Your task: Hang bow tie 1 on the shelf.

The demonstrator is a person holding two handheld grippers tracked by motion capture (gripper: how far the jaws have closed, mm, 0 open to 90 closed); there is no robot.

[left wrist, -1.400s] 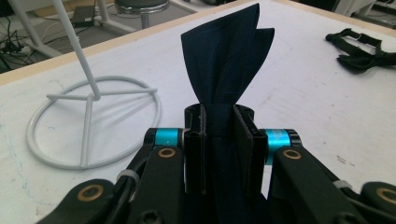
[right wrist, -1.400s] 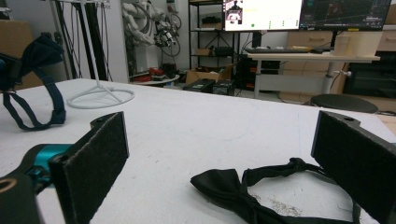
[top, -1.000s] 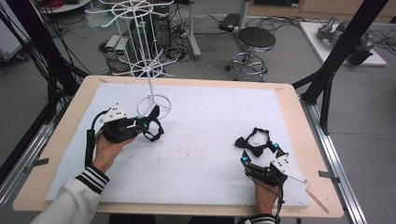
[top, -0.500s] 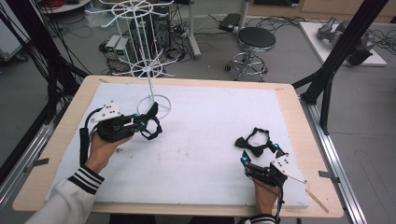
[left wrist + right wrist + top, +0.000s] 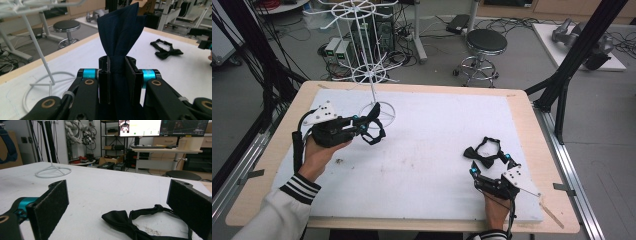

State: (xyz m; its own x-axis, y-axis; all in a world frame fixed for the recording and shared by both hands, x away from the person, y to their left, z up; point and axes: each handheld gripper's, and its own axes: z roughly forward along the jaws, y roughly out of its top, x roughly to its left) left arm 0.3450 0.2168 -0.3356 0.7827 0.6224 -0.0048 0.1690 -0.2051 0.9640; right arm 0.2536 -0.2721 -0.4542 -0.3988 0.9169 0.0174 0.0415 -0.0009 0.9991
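Bow tie (image 5: 120,32) base between tool pads

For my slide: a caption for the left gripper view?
Left gripper clamps a navy bow tie beside the white wire rack.

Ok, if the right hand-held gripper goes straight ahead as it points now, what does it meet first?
Most likely the black bow tie lying on the white mat just ahead of the open right hand-held gripper; depth is hard to judge.

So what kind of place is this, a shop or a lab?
Most likely a robotics lab or workshop: monitors on a desk, spare robot arms on a shelf, and cables across the floor beside the table.
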